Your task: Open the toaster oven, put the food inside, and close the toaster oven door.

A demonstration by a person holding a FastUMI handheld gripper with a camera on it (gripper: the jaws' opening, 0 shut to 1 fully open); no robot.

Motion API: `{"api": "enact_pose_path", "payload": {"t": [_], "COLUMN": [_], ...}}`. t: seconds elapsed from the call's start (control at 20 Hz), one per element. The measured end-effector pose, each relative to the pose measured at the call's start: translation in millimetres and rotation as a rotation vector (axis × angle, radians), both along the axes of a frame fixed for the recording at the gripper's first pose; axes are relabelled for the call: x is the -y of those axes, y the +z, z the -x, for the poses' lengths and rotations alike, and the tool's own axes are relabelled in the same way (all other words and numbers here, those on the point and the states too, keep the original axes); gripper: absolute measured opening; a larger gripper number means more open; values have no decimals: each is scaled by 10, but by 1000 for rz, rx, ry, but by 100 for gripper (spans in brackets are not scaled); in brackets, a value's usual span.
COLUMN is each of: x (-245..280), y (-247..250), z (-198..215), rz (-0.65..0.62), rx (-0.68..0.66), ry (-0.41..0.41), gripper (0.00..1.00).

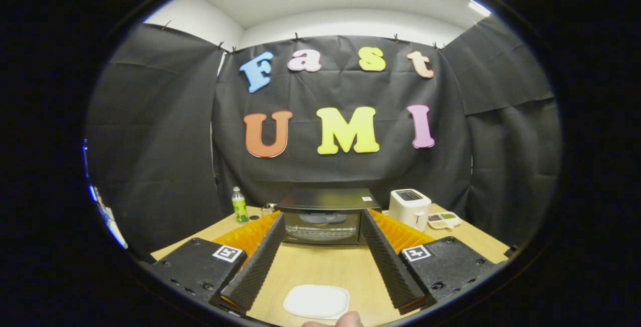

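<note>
at the back of the wooden table [325, 267], right against the cloth wall, sits the toaster oven [324, 216] with its glass door closed; i can make out a wire rack through the glass but can't tell if anything's on it. just right of it there's a white toaster [409, 208], and beside that a small divided tray [443, 221] with brownish and green bits in its compartments, too tiny to name. left of the oven stands a green-labelled bottle [239, 205] and a little glass thing next to it. the gripper [323, 227] is spread wide and holding nothing, fingers framing the oven from a fair way back. between the fingers, close in, lies a flat white plate [316, 301], looks bare, with a fingertip [347, 320] poking in at its near edge. plenty of bare tabletop between plate and oven door.
</note>
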State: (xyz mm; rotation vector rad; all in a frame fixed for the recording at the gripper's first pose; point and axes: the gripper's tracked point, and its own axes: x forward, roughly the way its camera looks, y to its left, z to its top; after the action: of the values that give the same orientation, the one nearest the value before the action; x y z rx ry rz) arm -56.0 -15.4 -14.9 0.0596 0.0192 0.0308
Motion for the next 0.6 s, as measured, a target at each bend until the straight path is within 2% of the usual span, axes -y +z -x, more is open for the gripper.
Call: {"api": "enact_pose_path", "payload": {"t": [0.6], "x": [-8], "y": [-13], "z": [-42], "rz": [-26], "rx": [1], "ry": [-4], "gripper": [100]}}
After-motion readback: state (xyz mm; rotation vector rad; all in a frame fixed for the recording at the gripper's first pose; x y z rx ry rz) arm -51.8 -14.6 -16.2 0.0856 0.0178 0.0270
